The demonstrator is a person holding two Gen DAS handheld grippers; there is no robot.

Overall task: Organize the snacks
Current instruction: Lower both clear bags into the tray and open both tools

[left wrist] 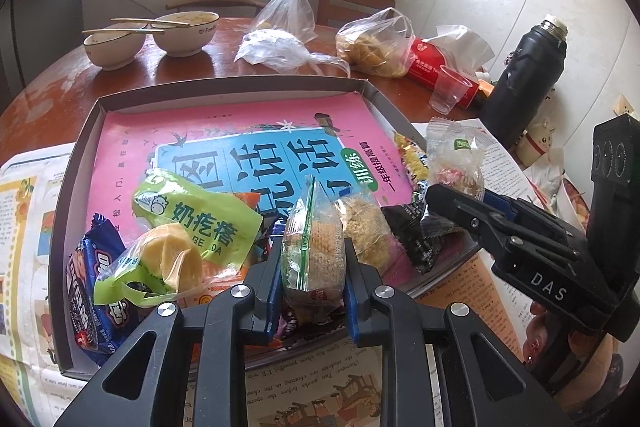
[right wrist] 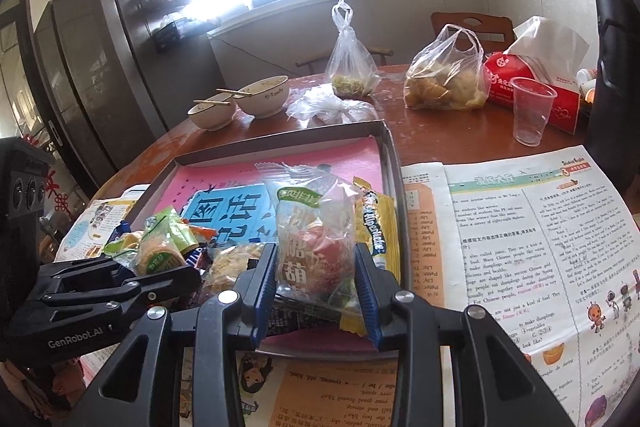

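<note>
The left gripper point(left wrist: 312, 279), low in the middle of its own frame, is clamping its blue-padded fingers point(left wrist: 271, 291) on a clear-wrapped round cracker pack with a green stripe point(left wrist: 314, 251), which is standing upright between the pads just above the near edge of the shallow grey cardboard tray point(left wrist: 80, 163). In the right wrist view that gripper point(right wrist: 160, 269) is sitting at the lower left, and its tip is hiding the contact.

The right gripper point(right wrist: 316, 291) is squeezing a clear crinkly candy packet with a green label and red sweets inside point(right wrist: 316, 247), held upright over the tray's right side point(right wrist: 390, 163), just left of a yellow snack sachet point(right wrist: 378, 227). From the left camera, that gripper point(left wrist: 460, 199) is reaching in from the right of the frame with the same packet point(left wrist: 456, 155) sticking up beyond its tip.

Only the left view is showing the loose pile clearly: a lime-green milk-snack bag point(left wrist: 196, 215), a dark blue biscuit wrapper point(left wrist: 90, 283) and a black wrapper point(left wrist: 420, 231), all lying on the pink and blue workbook cover point(left wrist: 240, 139) lining the tray. It is also showing a fingertip point(left wrist: 534, 343) at the lower right.

Only the right view is showing the open printed newspaper point(right wrist: 520, 247) across the right of the frame and the tall dark cabinet point(right wrist: 88, 67) at the upper left.
</note>
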